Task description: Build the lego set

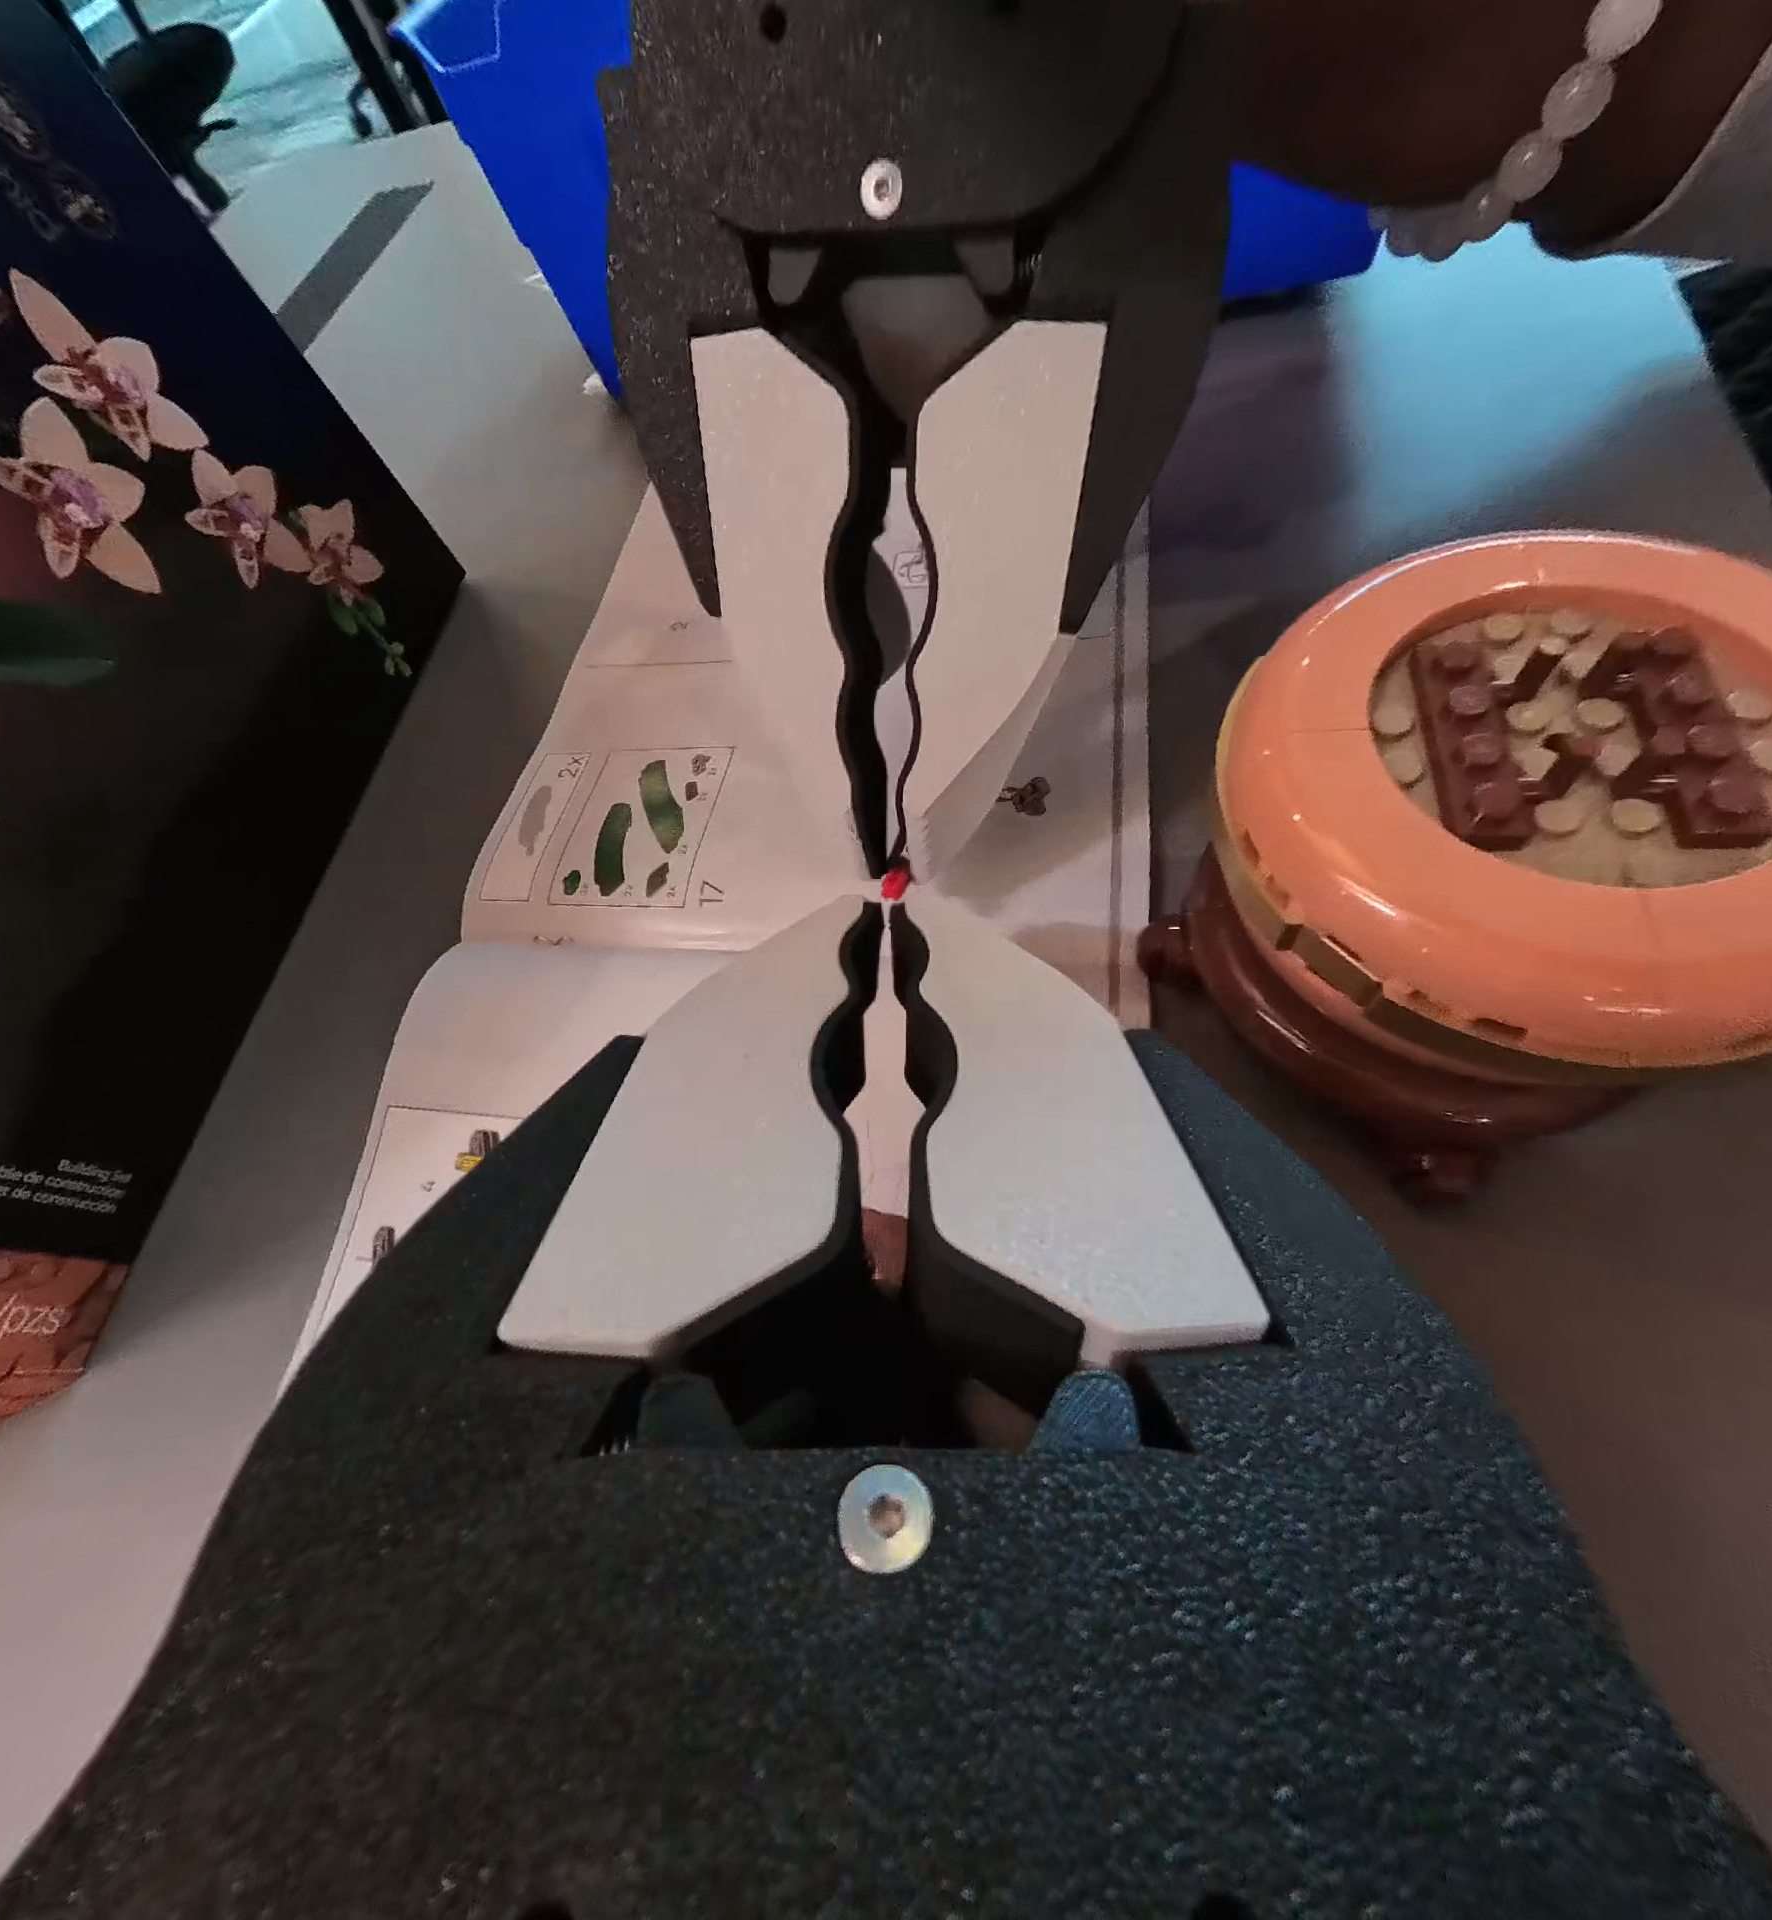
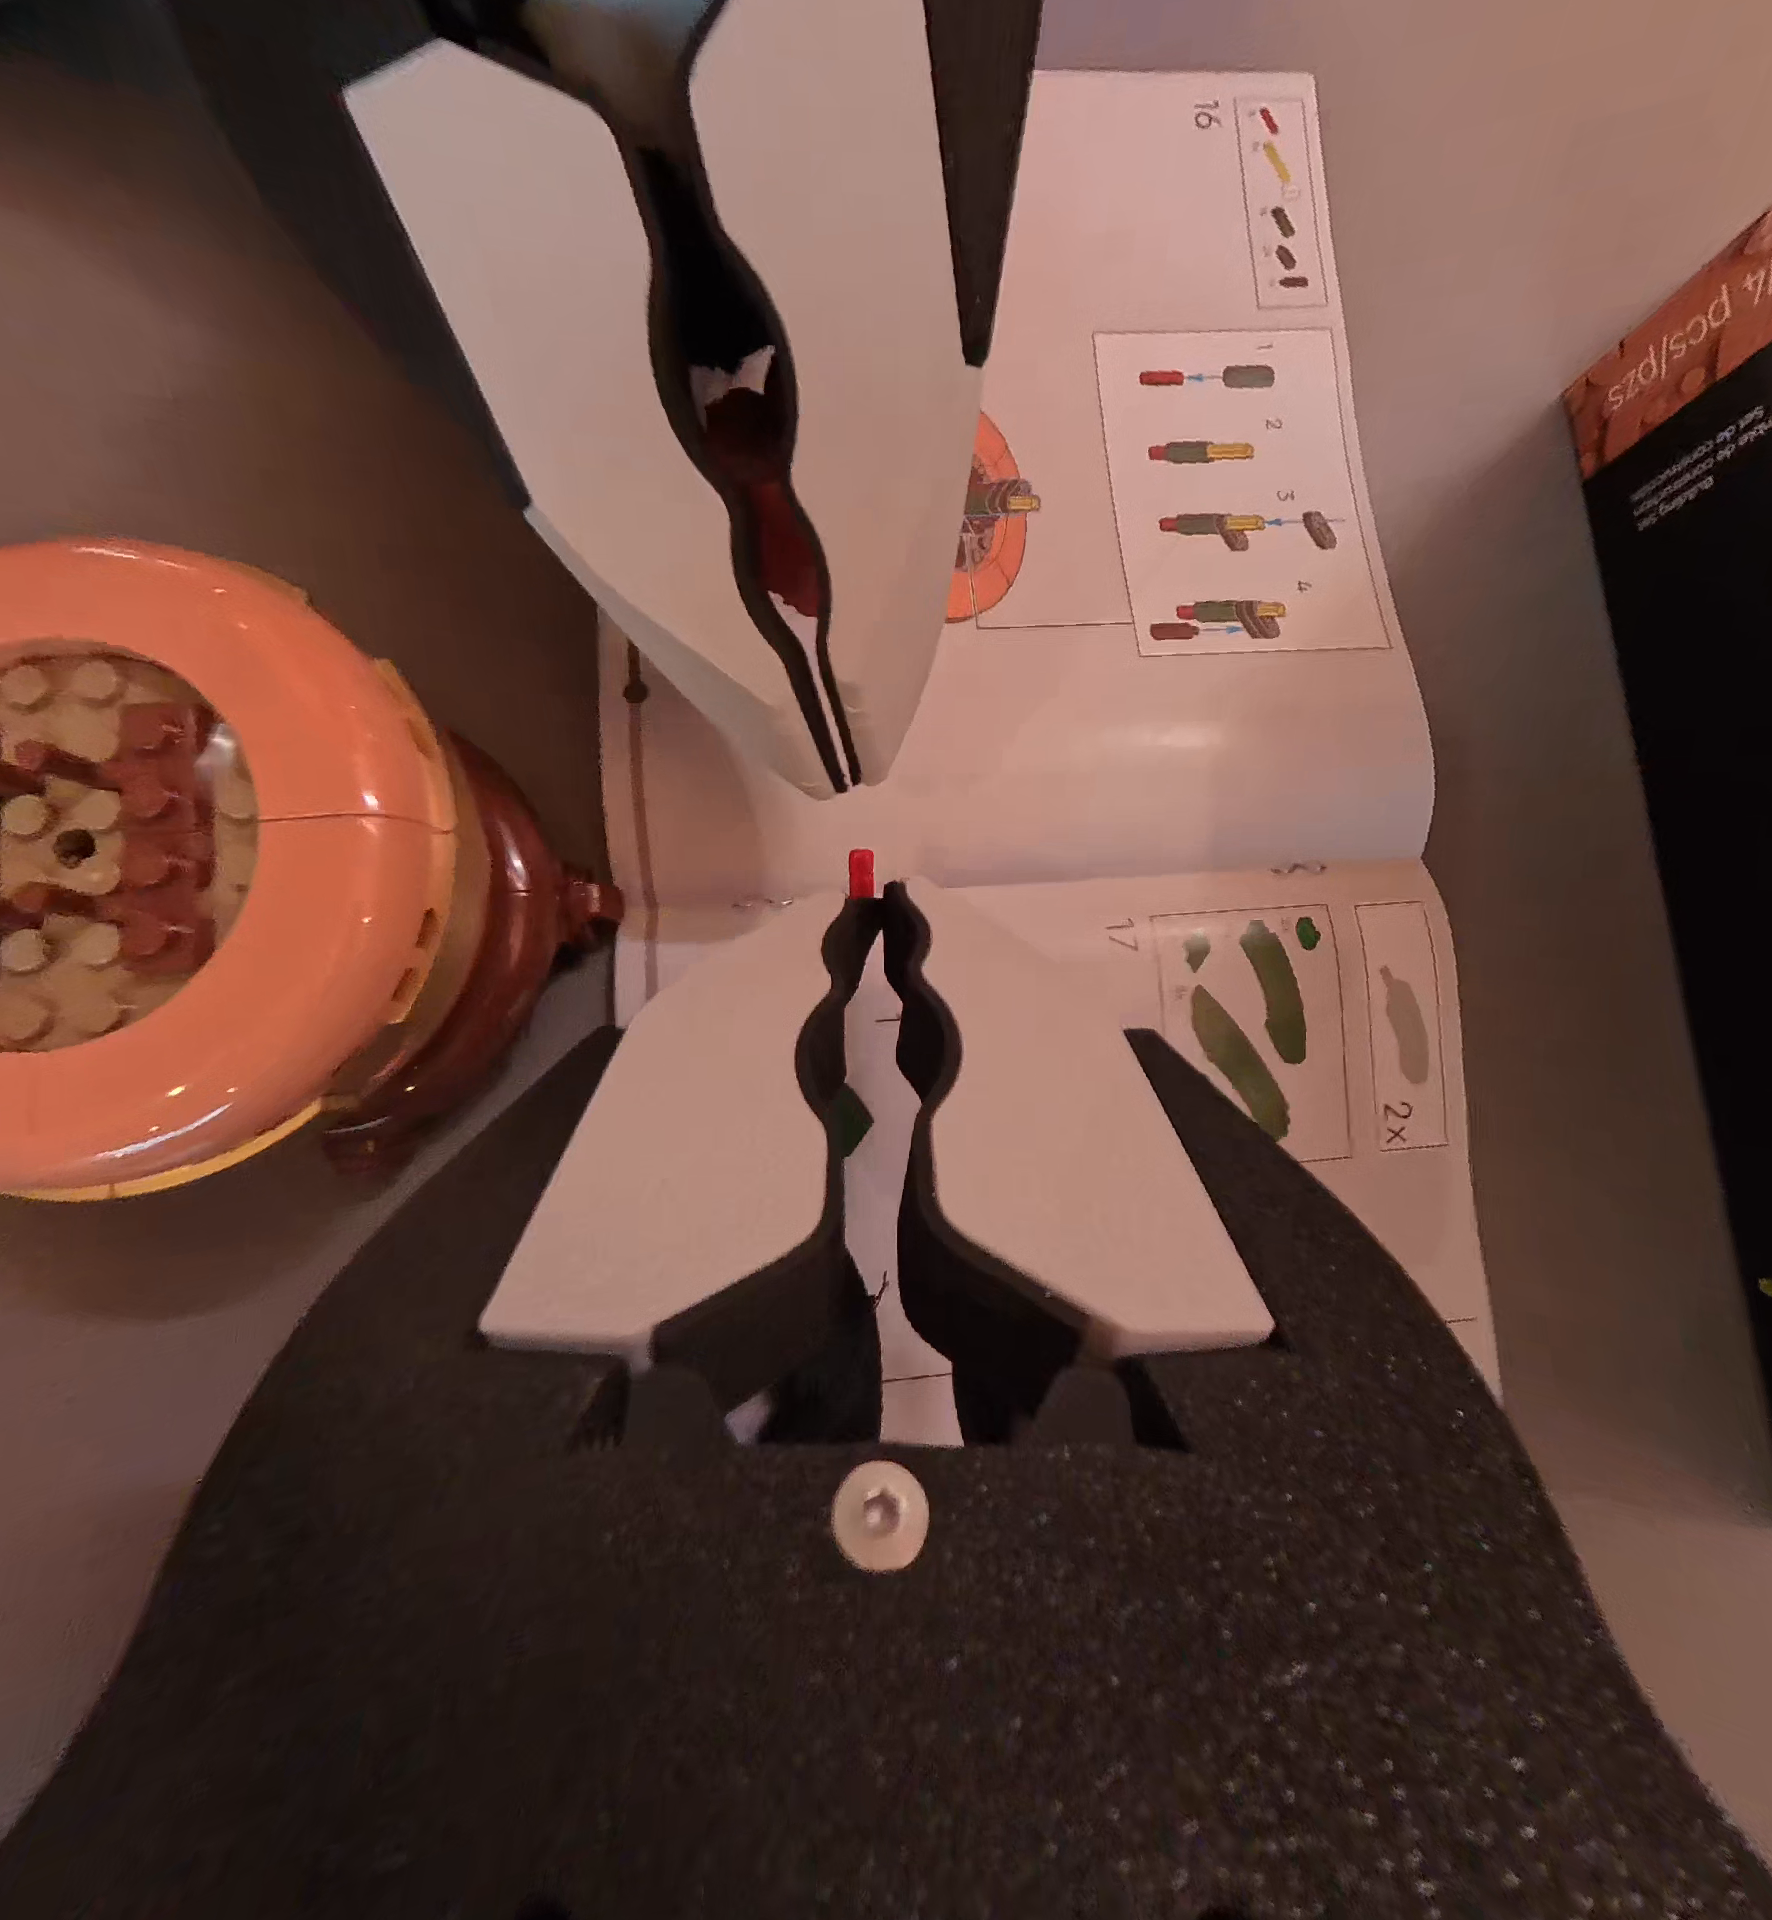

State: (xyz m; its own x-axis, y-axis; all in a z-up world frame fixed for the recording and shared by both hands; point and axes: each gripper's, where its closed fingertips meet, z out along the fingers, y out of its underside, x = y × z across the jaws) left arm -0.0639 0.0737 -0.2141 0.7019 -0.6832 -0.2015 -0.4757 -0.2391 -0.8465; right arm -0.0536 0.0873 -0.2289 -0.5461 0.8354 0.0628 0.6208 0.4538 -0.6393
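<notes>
Right tongs [image 2: 869, 902] pinch a small red pin [image 2: 861, 871] at their tips; left tongs [image 2: 840, 784], closed and apparently empty, face it just apart above the open manual [image 2: 1225, 790], probably to join parts.

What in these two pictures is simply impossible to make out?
- Red piece: too small in both views; right gripper fingertips cover its lower end.
- Left gripper: whether it touches the piece, unclear.
- Open booklet: middle hidden by both grippers.
- Pot: left wrist view blurs it, right wrist view's edge crops it.
</notes>
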